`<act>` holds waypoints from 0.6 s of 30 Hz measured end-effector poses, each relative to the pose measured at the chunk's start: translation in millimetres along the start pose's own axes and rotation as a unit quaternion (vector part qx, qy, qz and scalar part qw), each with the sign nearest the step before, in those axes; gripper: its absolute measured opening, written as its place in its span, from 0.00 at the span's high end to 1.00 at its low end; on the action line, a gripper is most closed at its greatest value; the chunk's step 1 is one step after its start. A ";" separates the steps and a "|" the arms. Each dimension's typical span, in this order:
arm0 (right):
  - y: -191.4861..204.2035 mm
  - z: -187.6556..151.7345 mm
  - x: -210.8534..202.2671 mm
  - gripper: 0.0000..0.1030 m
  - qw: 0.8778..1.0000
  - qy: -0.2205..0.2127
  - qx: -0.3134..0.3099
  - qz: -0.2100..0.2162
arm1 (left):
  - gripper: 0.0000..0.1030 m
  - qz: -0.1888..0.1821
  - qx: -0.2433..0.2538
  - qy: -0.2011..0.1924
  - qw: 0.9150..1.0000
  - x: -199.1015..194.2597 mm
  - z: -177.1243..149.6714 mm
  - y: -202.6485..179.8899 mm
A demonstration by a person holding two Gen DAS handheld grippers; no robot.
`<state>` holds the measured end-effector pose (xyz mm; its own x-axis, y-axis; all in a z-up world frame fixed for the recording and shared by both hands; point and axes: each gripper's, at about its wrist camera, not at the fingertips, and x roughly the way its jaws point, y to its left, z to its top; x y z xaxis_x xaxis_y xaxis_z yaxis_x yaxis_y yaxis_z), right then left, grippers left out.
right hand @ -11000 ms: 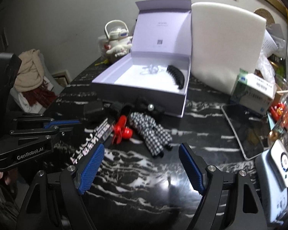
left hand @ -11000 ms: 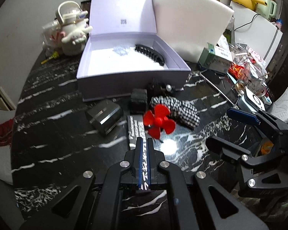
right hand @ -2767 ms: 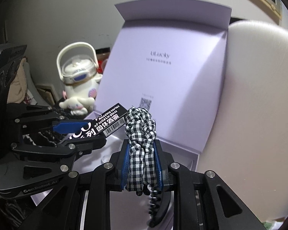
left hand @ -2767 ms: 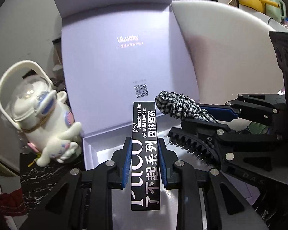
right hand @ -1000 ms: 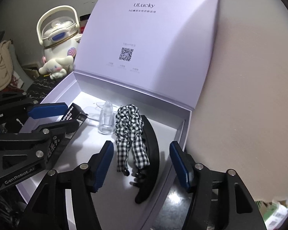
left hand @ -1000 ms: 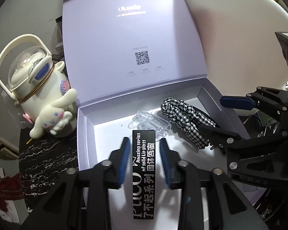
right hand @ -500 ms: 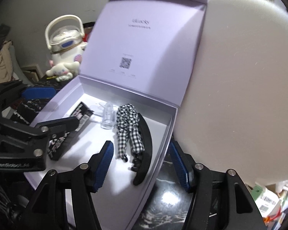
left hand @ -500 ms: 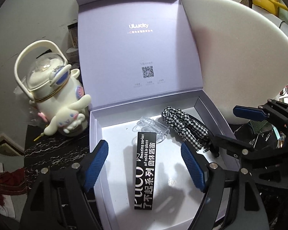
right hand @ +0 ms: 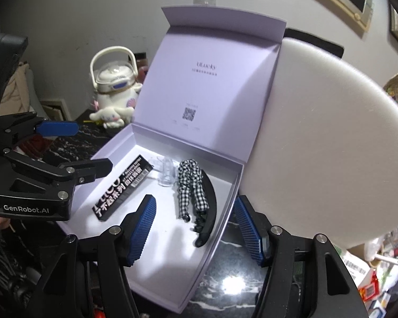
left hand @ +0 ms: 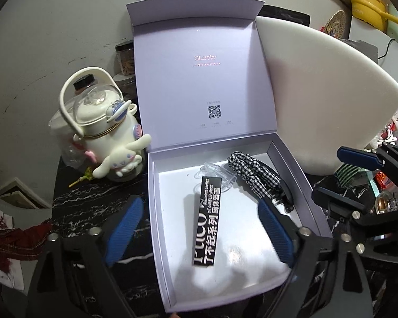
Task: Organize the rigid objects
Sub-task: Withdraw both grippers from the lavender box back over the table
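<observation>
Pale lilac box (left hand: 156,212) with a matching raised lid (left hand: 201,79) bearing a small dark square code, its floor white between the left gripper's (left hand: 199,232) ribbed blue pads (left hand: 123,229) on black fingers. Between those opening pads lies a black carton (left hand: 208,221) with white lettering; beyond its far end a clear colourless piece (left hand: 217,173), and toward the right pad a black-and-white checked scrunchie (left hand: 254,173) beside a plain black hair clip (right hand: 208,206). Outside the left pad stand a cream kettle-shaped figure (left hand: 106,132) with blue and pink accents and a black table (left hand: 87,201) veined white; past the right gripper's (right hand: 196,229) blue pads, a plain white foam slab (right hand: 318,132).
</observation>
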<state>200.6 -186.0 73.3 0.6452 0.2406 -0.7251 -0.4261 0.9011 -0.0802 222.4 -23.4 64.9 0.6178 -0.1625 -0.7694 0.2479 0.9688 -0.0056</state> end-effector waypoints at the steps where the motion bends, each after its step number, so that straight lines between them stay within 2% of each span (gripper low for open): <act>1: 1.2 -0.9 -3.6 0.31 1.000 -0.002 0.001 -0.001 | 0.07 0.000 0.001 -0.002 1.000 -2.2 -1.2 -0.7; 2: 2.9 -2.4 -8.5 0.25 1.000 -0.006 0.001 -0.003 | 0.07 0.000 0.002 -0.003 1.000 -4.3 -2.3 -1.6; 5: 7.0 -5.8 -19.7 0.18 1.000 -0.012 -0.003 -0.010 | 0.06 0.006 0.004 -0.006 1.000 -13.1 -6.1 -3.5; 7: 9.8 -9.2 -27.8 0.16 1.000 -0.017 -0.005 -0.015 | 0.01 0.003 0.002 -0.006 1.000 -18.2 -8.9 -4.3; 10: 10.0 -14.7 -35.1 0.06 1.000 -0.018 0.002 -0.009 | 0.00 0.001 -0.003 -0.014 1.000 -28.7 -14.4 -5.6; 18: 0.8 -33.2 -52.8 0.00 0.999 -0.016 0.045 -0.015 | 0.00 0.010 0.008 -0.021 1.000 -56.5 -33.9 -16.9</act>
<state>145.1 -210.0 88.8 0.6768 0.2231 -0.7016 -0.3491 0.9363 -0.0389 158.0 -24.2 86.8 0.6537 -0.1506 -0.7416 0.2462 0.9690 0.0203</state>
